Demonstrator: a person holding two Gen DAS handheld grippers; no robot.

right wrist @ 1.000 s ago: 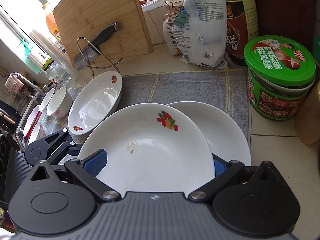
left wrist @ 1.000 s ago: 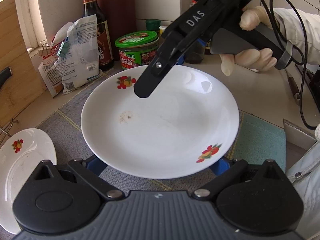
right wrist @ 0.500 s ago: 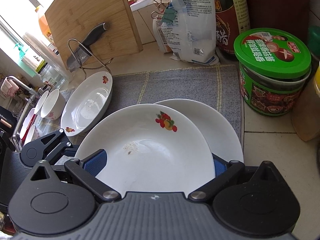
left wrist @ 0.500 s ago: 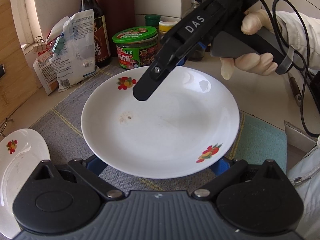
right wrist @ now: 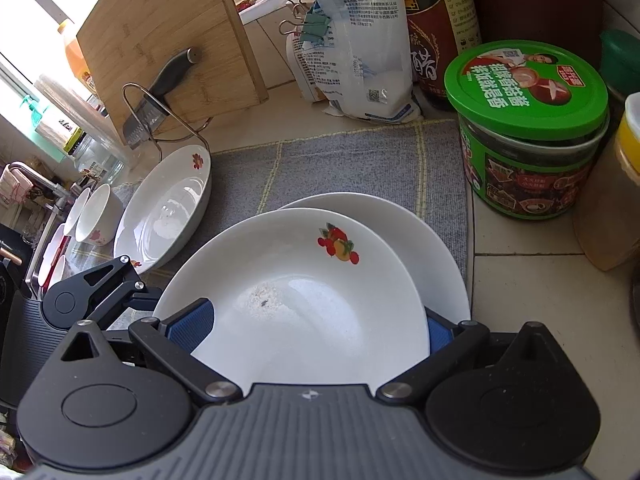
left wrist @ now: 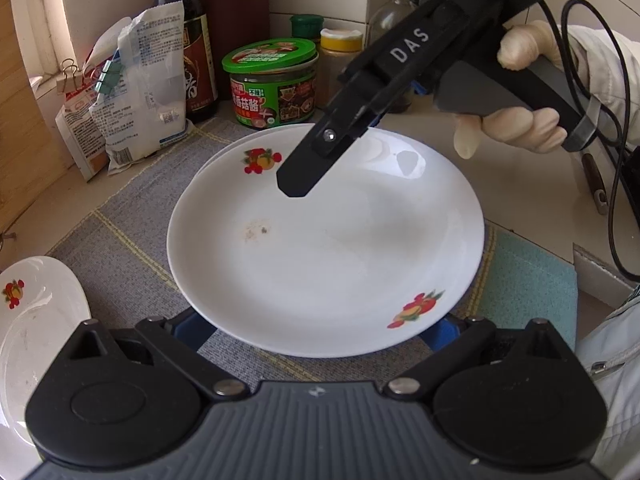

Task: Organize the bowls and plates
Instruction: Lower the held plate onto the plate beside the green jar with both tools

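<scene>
A white plate with fruit decals (left wrist: 320, 248) hangs tilted just above a second white plate (right wrist: 432, 248) on the grey mat (right wrist: 340, 160). My left gripper (left wrist: 318, 326) is open, its blue pads spread wide under the plate's near rim. My right gripper (right wrist: 316, 328) is also spread open at the opposite rim. Its left pad lies over the plate, and its right pad sits below the edge. In the left wrist view one of its fingers (left wrist: 316, 160) reaches over the plate's inside. A smudge (left wrist: 256, 232) marks the plate's centre.
A third decorated plate (right wrist: 168, 208) lies at the mat's left end, with small bowls (right wrist: 98, 216) beyond it. A green-lidded jar (right wrist: 528, 128), a dark bottle (left wrist: 192, 60), a clipped bag (right wrist: 360, 52) and a cutting board with a knife rack (right wrist: 160, 52) line the back.
Both grippers have carried the plate toward the back corner. The jar looks nearer, and the lower plate's rim now shows past the upper plate in the left wrist view.
</scene>
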